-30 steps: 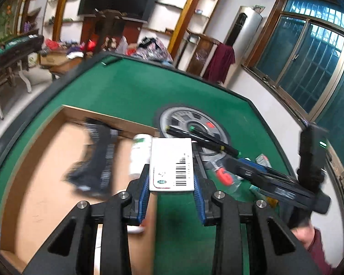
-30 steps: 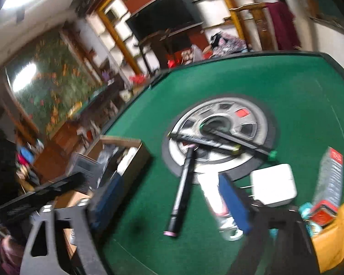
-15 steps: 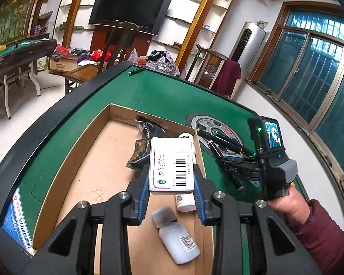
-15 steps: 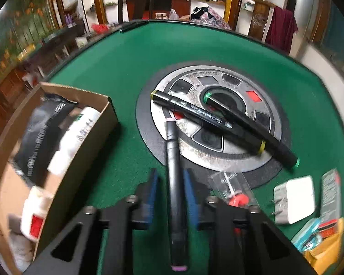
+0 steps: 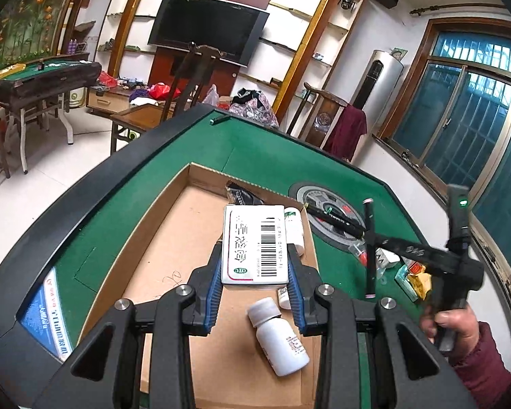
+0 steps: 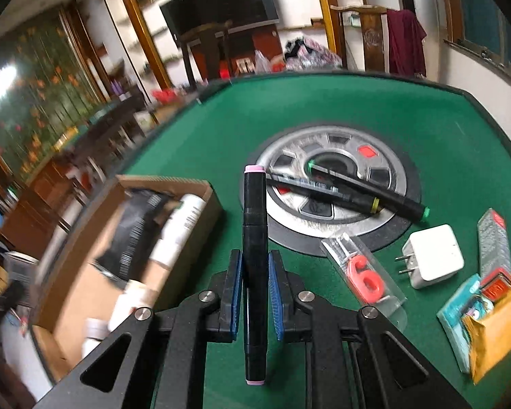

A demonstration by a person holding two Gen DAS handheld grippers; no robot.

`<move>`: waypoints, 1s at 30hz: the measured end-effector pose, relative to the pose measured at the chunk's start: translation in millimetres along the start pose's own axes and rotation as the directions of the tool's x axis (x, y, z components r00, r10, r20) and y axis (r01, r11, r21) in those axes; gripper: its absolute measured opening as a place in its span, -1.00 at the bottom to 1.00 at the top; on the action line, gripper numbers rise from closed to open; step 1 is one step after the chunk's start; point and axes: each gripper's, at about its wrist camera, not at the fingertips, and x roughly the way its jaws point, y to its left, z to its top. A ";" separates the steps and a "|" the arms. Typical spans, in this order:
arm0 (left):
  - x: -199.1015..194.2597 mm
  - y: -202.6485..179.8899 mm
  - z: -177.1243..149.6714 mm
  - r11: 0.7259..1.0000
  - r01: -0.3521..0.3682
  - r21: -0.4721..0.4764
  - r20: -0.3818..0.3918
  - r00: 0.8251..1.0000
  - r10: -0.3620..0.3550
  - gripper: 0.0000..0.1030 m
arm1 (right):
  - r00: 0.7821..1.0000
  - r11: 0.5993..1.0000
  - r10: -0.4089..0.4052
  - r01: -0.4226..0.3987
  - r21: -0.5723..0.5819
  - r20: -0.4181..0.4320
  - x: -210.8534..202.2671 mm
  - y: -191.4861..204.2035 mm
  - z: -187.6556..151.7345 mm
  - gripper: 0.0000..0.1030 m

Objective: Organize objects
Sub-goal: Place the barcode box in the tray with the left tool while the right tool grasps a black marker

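Observation:
My left gripper (image 5: 254, 274) is shut on a white medicine box (image 5: 253, 243) with a barcode and holds it above the open cardboard box (image 5: 160, 225). A white bottle (image 5: 277, 341), a second white bottle (image 5: 294, 226) and a black pouch (image 5: 243, 196) lie in the cardboard box. My right gripper (image 6: 254, 272) is shut on a black marker with pink ends (image 6: 254, 238), lifted above the green table; it also shows in the left wrist view (image 5: 369, 248). The cardboard box (image 6: 95, 272) is to its left.
Two more black markers (image 6: 351, 194) lie across the round metal centre plate (image 6: 385, 170). At the right are a packaged red number candle (image 6: 364, 279), a white charger (image 6: 432, 255), a grey carton (image 6: 494, 242) and yellow and teal packets (image 6: 487, 320).
My left gripper carried the white box from over the table edge to above the cardboard box. My right gripper closed on the pink-ended marker and lifted it off the table.

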 end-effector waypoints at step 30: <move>121.8 52.8 54.4 0.981 -0.184 0.064 -0.228 0.954 0.194 -0.37 | 0.910 0.942 0.334 -0.313 0.122 -0.247 120.0 133.1 44.7 -0.67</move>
